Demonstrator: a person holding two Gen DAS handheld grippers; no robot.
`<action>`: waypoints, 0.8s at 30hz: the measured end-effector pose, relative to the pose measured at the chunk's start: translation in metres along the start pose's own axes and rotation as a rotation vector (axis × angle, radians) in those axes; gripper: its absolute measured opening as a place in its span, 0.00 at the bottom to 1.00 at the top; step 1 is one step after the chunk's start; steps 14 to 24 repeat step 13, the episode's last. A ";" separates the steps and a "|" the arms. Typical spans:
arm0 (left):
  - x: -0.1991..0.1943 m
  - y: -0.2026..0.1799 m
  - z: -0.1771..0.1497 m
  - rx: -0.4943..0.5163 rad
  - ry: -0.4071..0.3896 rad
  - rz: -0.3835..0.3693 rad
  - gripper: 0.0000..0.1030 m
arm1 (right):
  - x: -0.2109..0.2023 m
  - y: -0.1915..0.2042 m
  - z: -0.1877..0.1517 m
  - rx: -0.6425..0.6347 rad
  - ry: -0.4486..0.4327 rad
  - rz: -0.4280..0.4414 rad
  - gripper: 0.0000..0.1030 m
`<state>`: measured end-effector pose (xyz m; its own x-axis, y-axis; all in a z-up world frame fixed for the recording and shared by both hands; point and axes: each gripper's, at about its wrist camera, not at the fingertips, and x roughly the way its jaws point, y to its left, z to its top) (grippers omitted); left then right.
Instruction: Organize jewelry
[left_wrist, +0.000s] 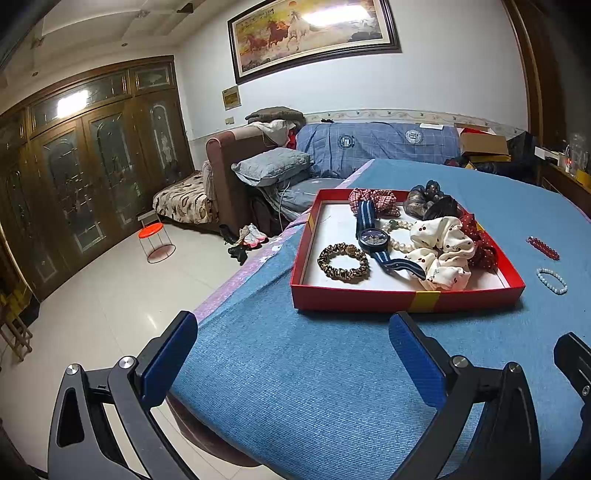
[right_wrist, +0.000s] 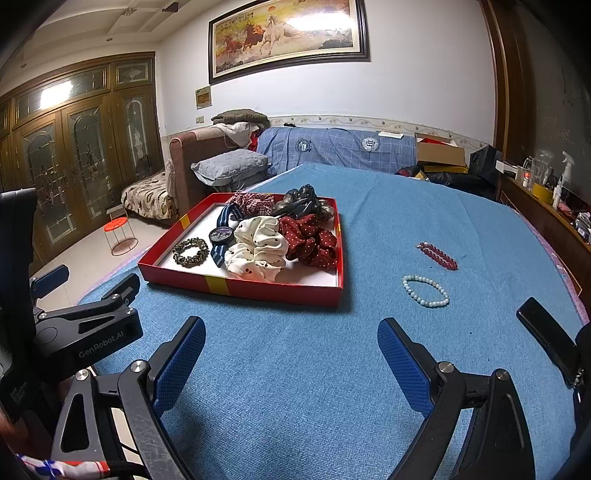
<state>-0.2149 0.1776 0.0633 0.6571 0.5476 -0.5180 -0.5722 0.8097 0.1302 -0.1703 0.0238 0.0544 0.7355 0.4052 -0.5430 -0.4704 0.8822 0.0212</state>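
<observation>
A shallow red box (left_wrist: 354, 297) (right_wrist: 255, 290) lies on the blue table cloth. In it are a leopard scrunchie (left_wrist: 342, 263) (right_wrist: 190, 252), a blue watch (left_wrist: 373, 236) (right_wrist: 220, 236), a pearl bracelet (left_wrist: 400, 236), a cream cherry scrunchie (left_wrist: 443, 251) (right_wrist: 258, 251), a red dotted scrunchie (right_wrist: 310, 238) and darker ones behind. Right of the box, on the cloth, lie a dark red bead bracelet (left_wrist: 543, 248) (right_wrist: 438, 256) and a pale bead bracelet (left_wrist: 551, 280) (right_wrist: 425, 290). My left gripper (left_wrist: 291, 354) and right gripper (right_wrist: 291, 358) both hang open and empty, short of the box.
The table's left edge (left_wrist: 236, 280) drops to a white tiled floor with an orange stool (left_wrist: 155, 242). A black phone (right_wrist: 546, 339) lies on the cloth at the near right. My left gripper's body (right_wrist: 88, 328) shows at the left of the right wrist view. A sofa (left_wrist: 369, 147) stands behind.
</observation>
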 end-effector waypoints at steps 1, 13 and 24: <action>0.000 0.000 0.000 0.001 0.001 0.002 1.00 | 0.000 0.000 0.000 0.001 -0.001 0.000 0.94; -0.004 -0.004 -0.001 0.052 -0.025 0.046 1.00 | -0.001 -0.008 0.003 0.028 0.000 -0.002 0.94; -0.004 -0.004 -0.001 0.052 -0.025 0.046 1.00 | -0.001 -0.008 0.003 0.028 0.000 -0.002 0.94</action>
